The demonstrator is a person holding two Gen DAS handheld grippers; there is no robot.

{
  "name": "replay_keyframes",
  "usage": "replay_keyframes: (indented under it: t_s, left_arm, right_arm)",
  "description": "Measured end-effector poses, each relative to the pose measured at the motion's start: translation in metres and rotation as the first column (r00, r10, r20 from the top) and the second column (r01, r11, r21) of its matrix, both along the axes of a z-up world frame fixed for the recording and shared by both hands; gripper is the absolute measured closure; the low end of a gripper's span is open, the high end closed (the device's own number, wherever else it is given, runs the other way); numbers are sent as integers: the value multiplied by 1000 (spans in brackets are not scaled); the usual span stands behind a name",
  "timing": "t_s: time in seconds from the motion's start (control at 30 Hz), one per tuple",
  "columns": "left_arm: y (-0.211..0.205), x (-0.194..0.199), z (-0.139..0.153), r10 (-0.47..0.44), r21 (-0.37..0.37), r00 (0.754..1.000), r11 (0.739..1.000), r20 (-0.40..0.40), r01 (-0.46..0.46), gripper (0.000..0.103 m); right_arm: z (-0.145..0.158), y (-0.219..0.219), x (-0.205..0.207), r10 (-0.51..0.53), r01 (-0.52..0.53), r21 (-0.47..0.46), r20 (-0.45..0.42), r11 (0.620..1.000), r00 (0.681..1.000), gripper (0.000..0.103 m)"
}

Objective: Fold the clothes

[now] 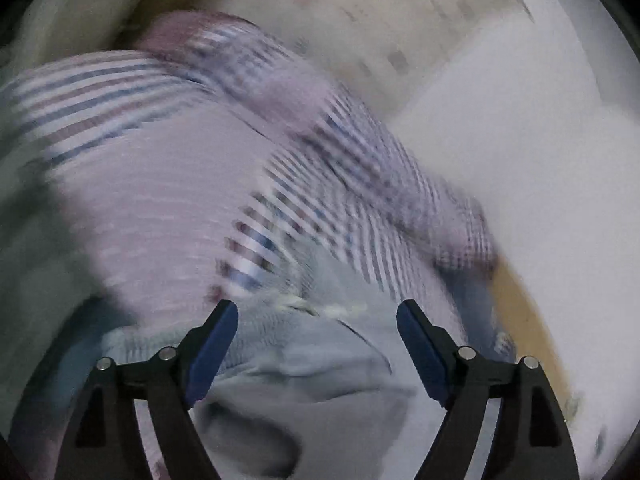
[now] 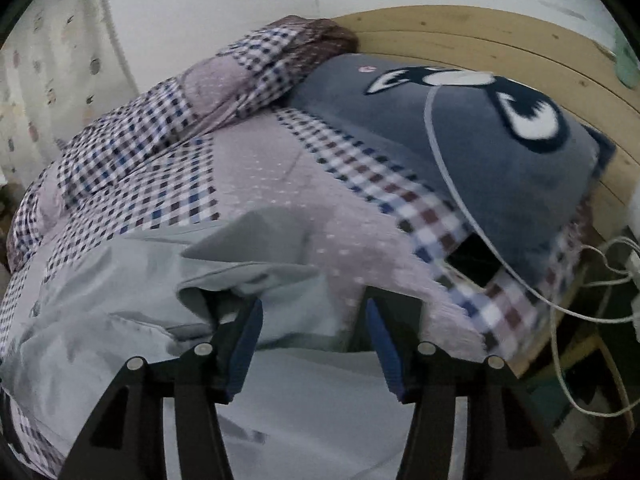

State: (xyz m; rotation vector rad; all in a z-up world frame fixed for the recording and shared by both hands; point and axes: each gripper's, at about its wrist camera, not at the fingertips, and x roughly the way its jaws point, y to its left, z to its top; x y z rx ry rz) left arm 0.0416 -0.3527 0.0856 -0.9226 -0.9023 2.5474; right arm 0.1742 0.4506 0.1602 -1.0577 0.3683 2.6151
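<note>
A pale blue-grey garment [image 2: 132,304] lies rumpled on the bed, spread over a lilac and checked bed cover [image 2: 256,168]. My right gripper [image 2: 314,304] stands open just above the garment's folded edge, with nothing between its fingers. In the left wrist view, heavily blurred, the same pale garment [image 1: 312,364] lies under my left gripper [image 1: 317,306], which is open with its blue pads wide apart and empty. A cord or trim on the garment [image 1: 316,308] shows between the fingertips.
A dark blue cushion [image 2: 492,152] with a cartoon face leans on the wooden headboard [image 2: 472,36]. A rolled checked quilt [image 2: 168,120] lies along the far side. White cables [image 2: 576,320] hang at the bed's right edge. A white wall [image 1: 540,160] is beyond.
</note>
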Motion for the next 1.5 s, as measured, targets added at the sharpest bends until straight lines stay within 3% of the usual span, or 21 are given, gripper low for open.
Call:
replay_keyframes:
  t_s: [0.07, 0.17, 0.37, 0.5, 0.57, 0.7, 0.8, 0.87, 0.97, 1.03, 1.1, 1.23, 1.3, 1.5]
  left_arm:
    - [27, -33, 1, -116, -52, 993, 992, 36, 118, 18]
    - [58, -89, -3, -211, -89, 971, 971, 110, 221, 18]
    - [80, -184, -31, -178, -142, 941, 964, 286, 226, 18]
    - [78, -222, -47, -131, -170, 932, 965, 338, 198, 18]
    - [84, -232, -51, -161, -158, 925, 961, 344, 226, 18]
    - [92, -254, -65, -173, -211, 904, 939, 390, 271, 20]
    - [88, -257, -70, -181, -207, 901, 938, 393, 278, 21]
    - [90, -268, -71, -184, -189, 903, 943, 387, 273, 28]
    - [97, -290, -69, -208, -122, 911, 956, 357, 266, 56]
    - [99, -298, -68, -209, -115, 909, 957, 361, 266, 81]
    - [104, -305, -67, -195, -150, 907, 952, 374, 267, 97]
    - [105, -307, -52, -128, -203, 949, 960, 287, 191, 98]
    - [93, -309, -40, -80, -172, 972, 978, 222, 120, 98]
    - [73, -319, 4, 2, -159, 996, 987, 92, 12, 98]
  right_arm:
    - [-5, -9, -9, 21, -21, -1, -8, 1000, 1000, 45]
    - [-9, -18, -18, 38, -37, 7, -23, 999, 999, 45]
    - [-8, -32, -34, 77, -74, 67, -39, 995, 996, 45]
    - [-8, -31, -42, 94, -90, 96, -36, 991, 995, 45]
    - [-8, -29, -45, 98, -94, 104, -35, 990, 995, 44]
    - [-9, -19, -48, 80, -76, 78, -47, 994, 996, 44]
    - [-11, -14, -49, 76, -72, 69, -49, 995, 996, 44]
    - [-12, -12, -49, 75, -71, 67, -49, 995, 996, 44]
    - [-15, -9, -51, 79, -76, 66, -45, 995, 996, 44]
    - [-19, -8, -55, 93, -92, 61, -29, 994, 995, 43]
    - [-24, -7, -61, 113, -112, 52, -8, 992, 994, 42]
    - [-31, -9, -73, 140, -142, 51, 41, 989, 989, 41]
    - [-28, -13, -73, 143, -145, 69, 40, 987, 989, 41]
    - [-21, -16, -77, 163, -165, 89, 23, 982, 986, 40]
